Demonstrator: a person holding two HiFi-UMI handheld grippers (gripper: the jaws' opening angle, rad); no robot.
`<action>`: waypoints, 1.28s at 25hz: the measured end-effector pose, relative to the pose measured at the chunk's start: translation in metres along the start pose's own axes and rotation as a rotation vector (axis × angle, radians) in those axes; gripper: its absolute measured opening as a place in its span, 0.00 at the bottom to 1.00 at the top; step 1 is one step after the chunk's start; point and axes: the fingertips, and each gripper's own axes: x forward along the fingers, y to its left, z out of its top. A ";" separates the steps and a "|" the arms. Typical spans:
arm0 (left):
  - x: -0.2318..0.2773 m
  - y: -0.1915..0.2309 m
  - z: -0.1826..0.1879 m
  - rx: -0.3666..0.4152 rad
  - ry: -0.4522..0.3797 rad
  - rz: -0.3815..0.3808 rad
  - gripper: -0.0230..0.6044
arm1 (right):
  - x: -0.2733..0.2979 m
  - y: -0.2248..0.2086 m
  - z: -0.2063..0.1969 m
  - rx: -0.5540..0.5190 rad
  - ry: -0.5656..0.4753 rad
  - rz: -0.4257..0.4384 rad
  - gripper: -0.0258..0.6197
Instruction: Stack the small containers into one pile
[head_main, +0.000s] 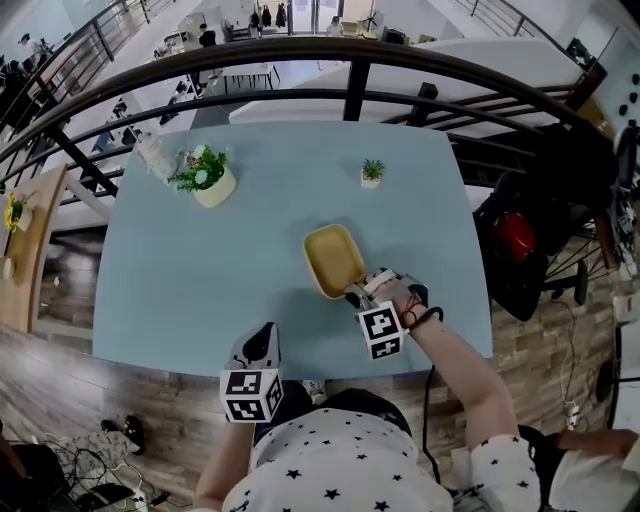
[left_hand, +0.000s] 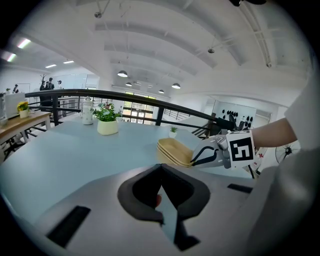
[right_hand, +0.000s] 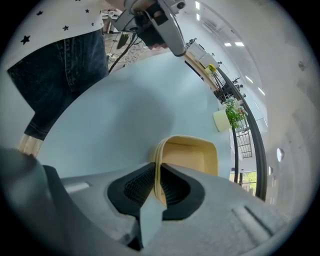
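Note:
A pile of shallow yellow containers (head_main: 333, 260) sits nested near the middle of the light blue table (head_main: 190, 290). My right gripper (head_main: 360, 291) is shut on the pile's near rim; in the right gripper view the yellow edge (right_hand: 158, 170) runs between the two ribbed pads, with the containers (right_hand: 192, 156) beyond. My left gripper (head_main: 263, 343) hovers at the table's front edge, left of the pile and apart from it. Its jaws meet with nothing between them (left_hand: 161, 184). The left gripper view also shows the pile (left_hand: 174, 151) and the right gripper (left_hand: 199, 159) clamped on it.
A flowering plant in a cream pot (head_main: 210, 176) and a pale bottle (head_main: 155, 156) stand at the table's far left. A tiny plant in a white pot (head_main: 372, 173) is far centre. A black railing (head_main: 352, 88) runs behind the table; a dark bag (head_main: 515, 250) sits at right.

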 end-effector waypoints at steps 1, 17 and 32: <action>-0.001 -0.001 0.000 0.002 0.000 -0.002 0.04 | 0.000 0.000 -0.001 0.011 0.004 -0.005 0.09; -0.051 -0.010 -0.029 0.047 0.005 -0.082 0.04 | -0.049 0.011 0.031 0.377 0.038 -0.193 0.11; -0.136 -0.006 -0.093 0.071 -0.028 -0.111 0.04 | -0.114 0.083 0.151 0.927 -0.180 -0.357 0.07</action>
